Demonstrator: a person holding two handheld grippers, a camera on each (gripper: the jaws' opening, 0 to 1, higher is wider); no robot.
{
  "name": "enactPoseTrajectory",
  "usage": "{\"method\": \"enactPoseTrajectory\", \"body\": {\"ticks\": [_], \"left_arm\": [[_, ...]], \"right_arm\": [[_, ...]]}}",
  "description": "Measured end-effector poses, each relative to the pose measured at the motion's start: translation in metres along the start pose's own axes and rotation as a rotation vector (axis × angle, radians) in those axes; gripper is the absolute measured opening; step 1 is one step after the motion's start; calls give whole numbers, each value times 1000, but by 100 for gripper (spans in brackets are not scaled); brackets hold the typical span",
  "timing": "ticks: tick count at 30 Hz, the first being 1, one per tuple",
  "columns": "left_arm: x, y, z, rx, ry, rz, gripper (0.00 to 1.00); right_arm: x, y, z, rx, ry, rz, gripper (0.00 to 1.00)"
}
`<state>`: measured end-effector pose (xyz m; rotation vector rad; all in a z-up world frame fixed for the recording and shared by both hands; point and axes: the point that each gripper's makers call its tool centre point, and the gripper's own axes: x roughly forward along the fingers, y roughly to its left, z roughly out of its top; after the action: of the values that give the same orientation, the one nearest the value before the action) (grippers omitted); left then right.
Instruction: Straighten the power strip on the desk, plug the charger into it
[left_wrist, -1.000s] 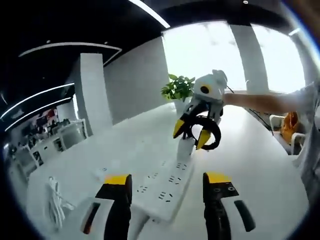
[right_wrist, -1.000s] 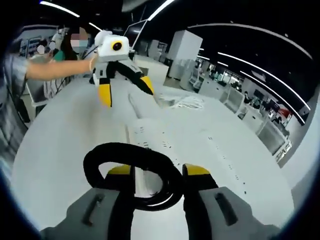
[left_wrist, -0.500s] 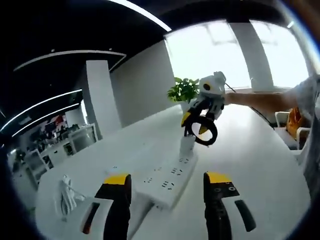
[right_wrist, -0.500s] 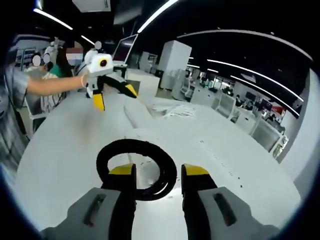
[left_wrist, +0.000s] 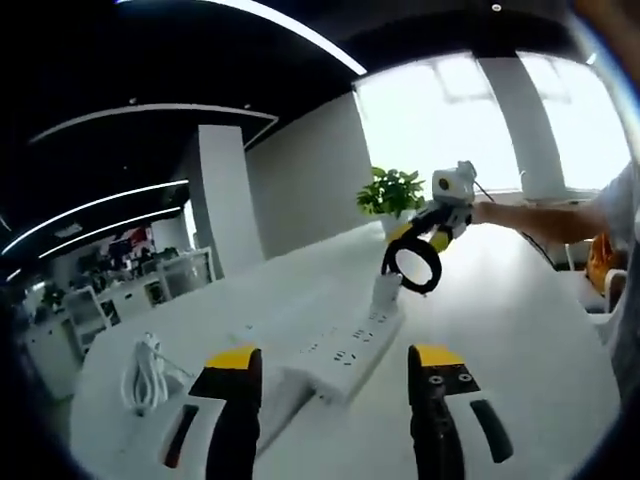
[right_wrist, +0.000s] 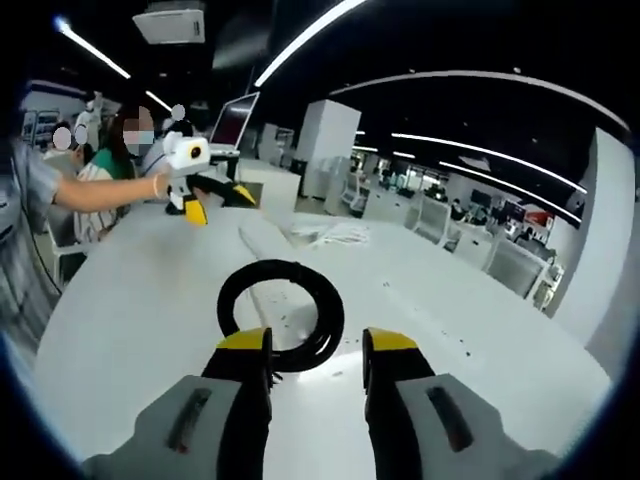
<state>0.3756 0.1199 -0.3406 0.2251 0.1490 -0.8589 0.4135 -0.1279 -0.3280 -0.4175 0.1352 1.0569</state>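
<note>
The white power strip (left_wrist: 343, 352) lies on the white desk (left_wrist: 500, 330), running away from my left gripper (left_wrist: 335, 362). That gripper is open, its yellow-tipped jaws on either side of the strip's near end. A white block, perhaps the charger (left_wrist: 385, 293), stands upright at the strip's far end. Above it my right gripper (left_wrist: 428, 228) holds a black cable loop (left_wrist: 413, 270). In the right gripper view the black cable loop (right_wrist: 281, 315) rises from my right gripper (right_wrist: 317, 347), which is shut on it. Beyond it the left gripper (right_wrist: 220, 202) hovers open over the power strip (right_wrist: 265, 240).
A coiled white cable (left_wrist: 146, 372) lies on the desk to the left of the strip, the same white cable (right_wrist: 330, 233) showing far off in the right gripper view. A potted plant (left_wrist: 392, 190) stands at the far end. Seated people (right_wrist: 120, 150) and office desks are behind.
The two grippers have drawn apart, and each looks smaller and farther away in the other's view. The right gripper still carries the black loop. The left gripper stays open.
</note>
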Motion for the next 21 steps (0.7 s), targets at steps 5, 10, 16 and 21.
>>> {"method": "enactPoseTrajectory", "body": {"ticks": [5, 10, 16, 21], "left_arm": [[-8, -2, 7, 14, -49, 34, 63], [-14, -7, 12, 10, -79, 58, 79], [-20, -12, 8, -9, -43, 97, 96], [-30, -18, 10, -1, -75, 117, 99]], "right_arm": [[-14, 7, -2, 18, -33, -18, 39], [-24, 13, -1, 42, -73, -47, 47], [-30, 21, -2, 46, -81, -69, 60], [-35, 34, 2, 62, -102, -75, 67]]}}
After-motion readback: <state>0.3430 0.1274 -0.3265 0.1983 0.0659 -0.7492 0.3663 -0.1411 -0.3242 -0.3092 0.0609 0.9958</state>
